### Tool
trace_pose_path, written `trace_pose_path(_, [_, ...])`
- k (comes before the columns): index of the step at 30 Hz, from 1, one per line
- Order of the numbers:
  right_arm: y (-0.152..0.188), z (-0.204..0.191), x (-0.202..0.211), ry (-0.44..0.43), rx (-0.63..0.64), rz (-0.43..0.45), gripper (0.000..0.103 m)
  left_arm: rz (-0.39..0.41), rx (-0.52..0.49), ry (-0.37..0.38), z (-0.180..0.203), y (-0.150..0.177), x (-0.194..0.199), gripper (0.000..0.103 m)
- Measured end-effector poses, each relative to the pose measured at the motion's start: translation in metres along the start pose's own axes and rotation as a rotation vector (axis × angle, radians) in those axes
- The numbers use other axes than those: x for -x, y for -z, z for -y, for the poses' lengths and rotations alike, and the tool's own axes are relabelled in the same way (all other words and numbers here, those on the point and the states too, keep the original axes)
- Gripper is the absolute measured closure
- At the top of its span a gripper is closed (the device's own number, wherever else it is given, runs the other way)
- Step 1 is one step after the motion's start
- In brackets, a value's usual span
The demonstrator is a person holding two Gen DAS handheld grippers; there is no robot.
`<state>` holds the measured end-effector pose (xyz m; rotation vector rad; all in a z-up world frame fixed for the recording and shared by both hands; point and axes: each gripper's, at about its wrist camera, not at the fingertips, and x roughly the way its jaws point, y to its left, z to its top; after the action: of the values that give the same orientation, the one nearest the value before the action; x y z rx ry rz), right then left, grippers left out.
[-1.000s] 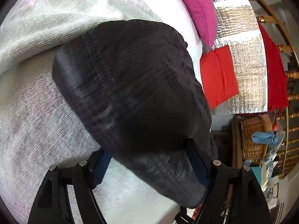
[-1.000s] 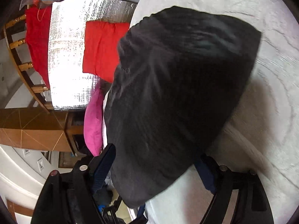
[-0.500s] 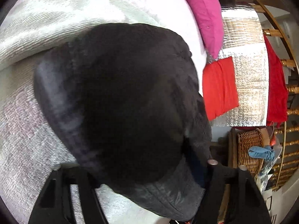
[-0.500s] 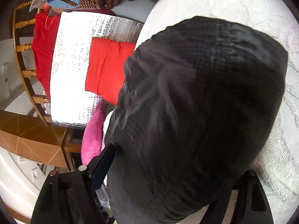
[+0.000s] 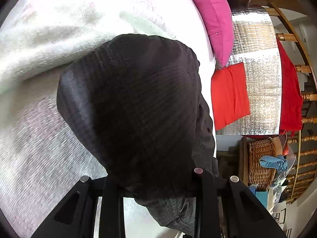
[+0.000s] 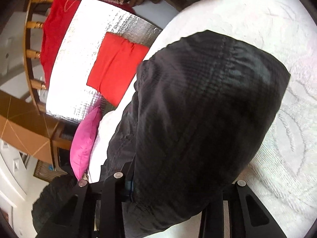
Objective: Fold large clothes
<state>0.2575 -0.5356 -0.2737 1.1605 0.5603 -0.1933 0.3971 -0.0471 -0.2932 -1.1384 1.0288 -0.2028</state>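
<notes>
A large dark grey, almost black garment (image 5: 138, 109) lies on a white textured bedspread (image 5: 59, 29) and fills the middle of both views. In the left wrist view my left gripper (image 5: 152, 186) is shut on the near edge of the garment; the cloth covers the fingertips. In the right wrist view the same garment (image 6: 198, 119) bulges up in front of my right gripper (image 6: 174, 196), which is shut on its near edge, with cloth draped over both fingers. Part of the garment hangs down below each gripper.
A pink pillow (image 5: 214, 19) lies at the bed's edge. Beside the bed are a silver foil sheet (image 5: 257, 79) with a red cushion (image 5: 229, 95), a red cloth on a wooden railing (image 5: 289, 91) and a wicker basket (image 5: 261, 162).
Both grippers went from open around the garment's edge to shut on it. The garment has bunched and lifted towards the cameras, then drawn back slightly in the left view.
</notes>
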Motion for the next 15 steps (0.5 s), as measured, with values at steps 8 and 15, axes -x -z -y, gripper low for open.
trace_pose_path(8, [0.016, -0.002, 0.031, 0.021, 0.067, -0.035, 0.064, -0.03, -0.035, -0.036, -0.012, 0.017, 0.035, 0.073])
trace_pose_path(15, [0.04, 0.011, 0.065, 0.015, 0.093, -0.039, 0.064, -0.049, -0.062, -0.058, -0.022, 0.036, 0.062, 0.073])
